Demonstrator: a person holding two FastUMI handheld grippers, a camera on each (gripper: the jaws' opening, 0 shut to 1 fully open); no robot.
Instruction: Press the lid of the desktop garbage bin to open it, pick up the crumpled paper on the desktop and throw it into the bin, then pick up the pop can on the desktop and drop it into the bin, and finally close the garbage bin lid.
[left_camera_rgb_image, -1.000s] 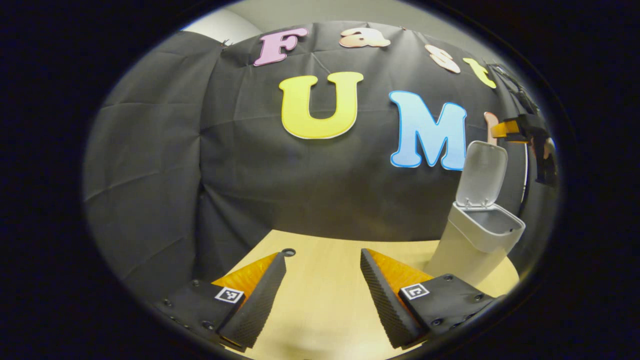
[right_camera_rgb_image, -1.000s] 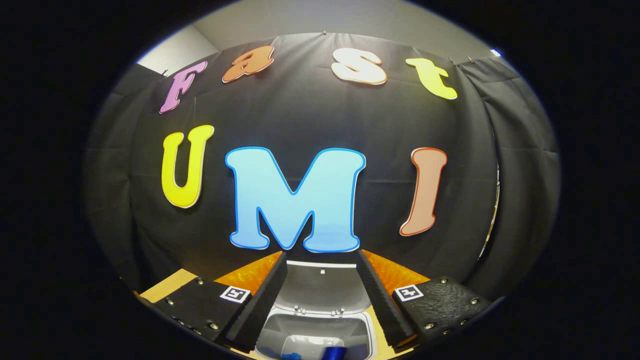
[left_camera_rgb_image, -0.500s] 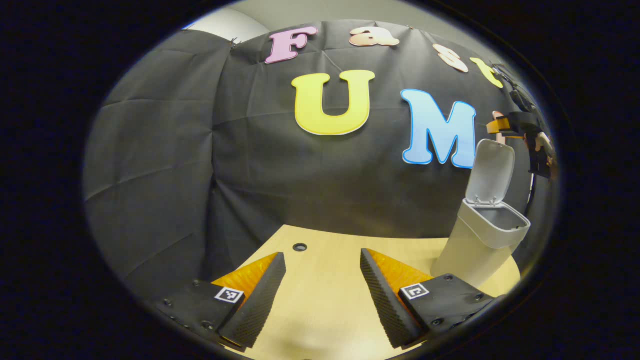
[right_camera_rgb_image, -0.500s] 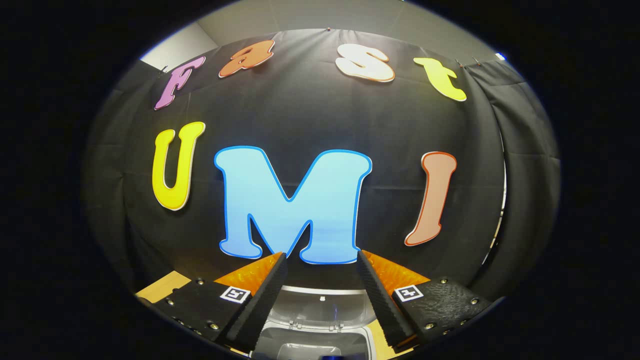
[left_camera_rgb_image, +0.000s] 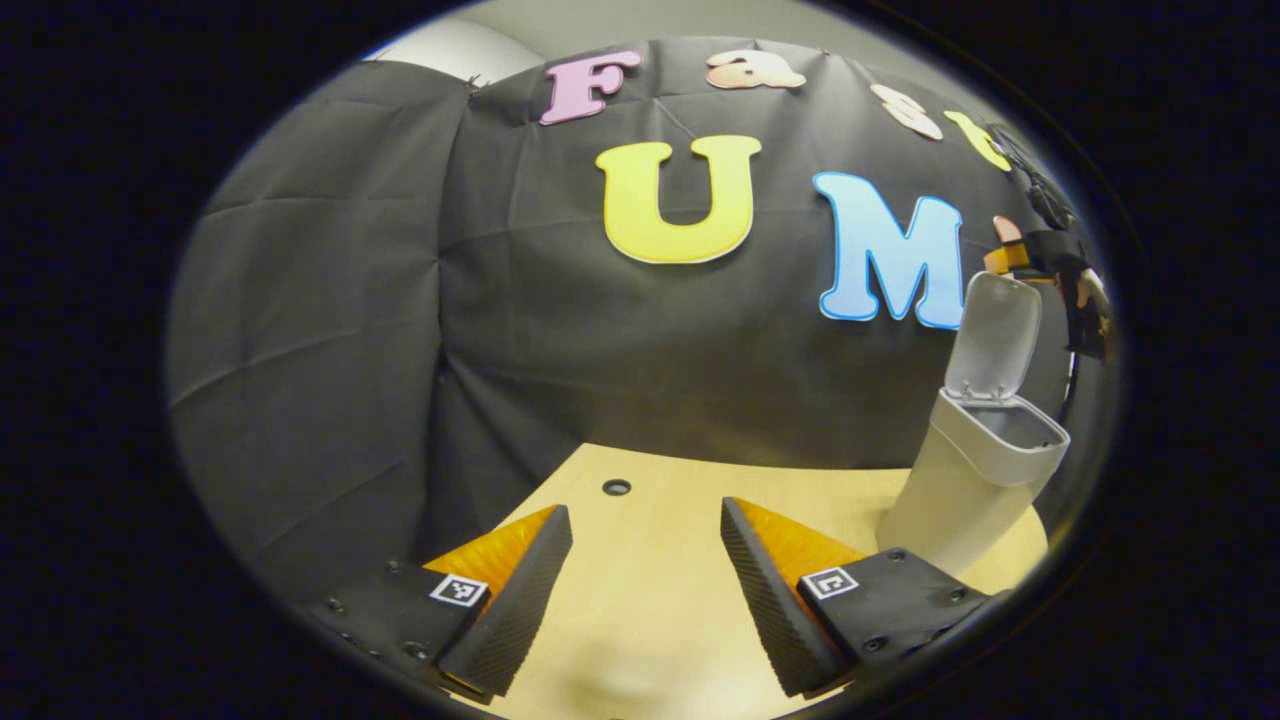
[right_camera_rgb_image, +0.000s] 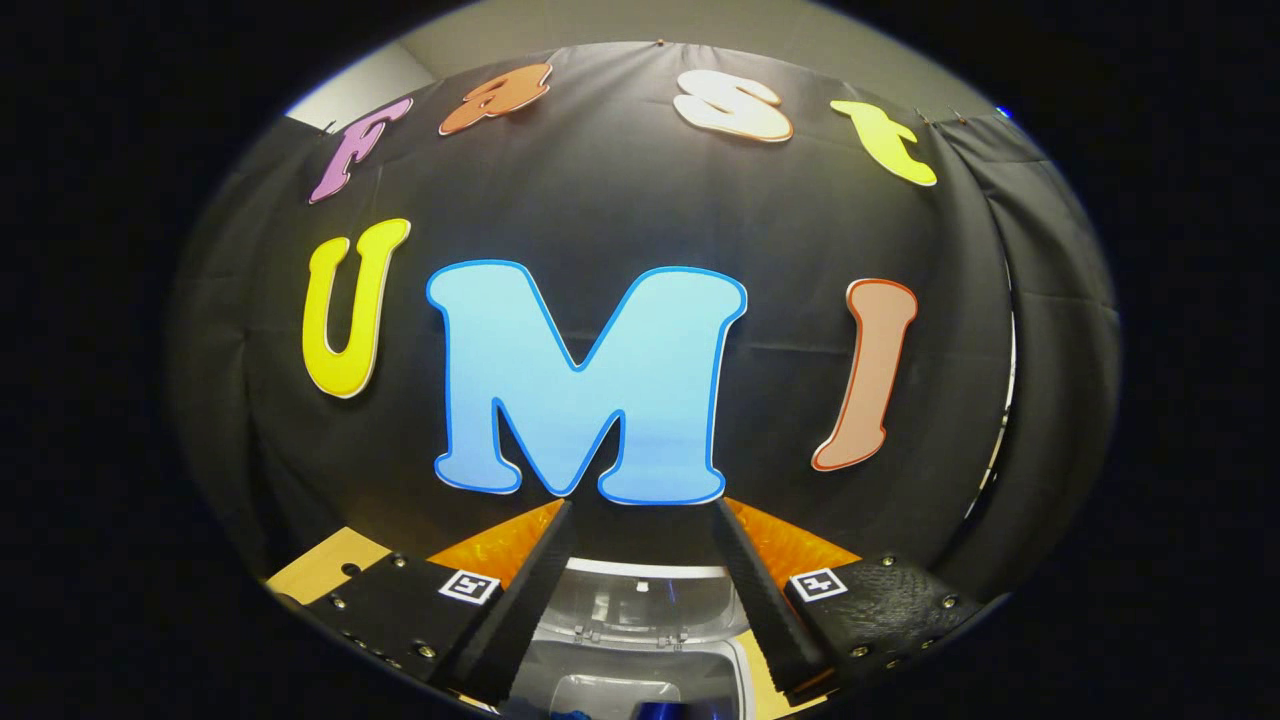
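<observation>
In the left gripper view, your left gripper (left_camera_rgb_image: 645, 515) sits at six o'clock, low over the wooden desktop (left_camera_rgb_image: 650, 600), its two fingers spread wide with bare wood between them and nothing held. Just past the fingertips, toward twelve o'clock, a small dark hole (left_camera_rgb_image: 616, 487) marks the desktop near its far edge. Out at three o'clock stands the garbage bin (left_camera_rgb_image: 960, 490), pale and upright on the desktop, with its lid (left_camera_rgb_image: 993, 338) swung up and standing nearly vertical behind the open mouth. Above the lid, at about two o'clock, you can see your right gripper (left_camera_rgb_image: 1040, 262) hanging over the bin with a bit of your hand (left_camera_rgb_image: 1090, 295) behind it.

In the right gripper view, that gripper's own fingers (right_camera_rgb_image: 540, 580) rise from six o'clock, parted and holding nothing. Directly below and between them lies the open bin (right_camera_rgb_image: 745, 680), with the raised lid (right_camera_rgb_image: 650, 600) showing its inner face just beyond the hinges. Something blue (right_camera_rgb_image: 660, 711) sits inside at the very bottom edge; you cannot tell what it is. At seven o'clock a corner of the desktop (right_camera_rgb_image: 325, 560) shows beside the gripper.
</observation>
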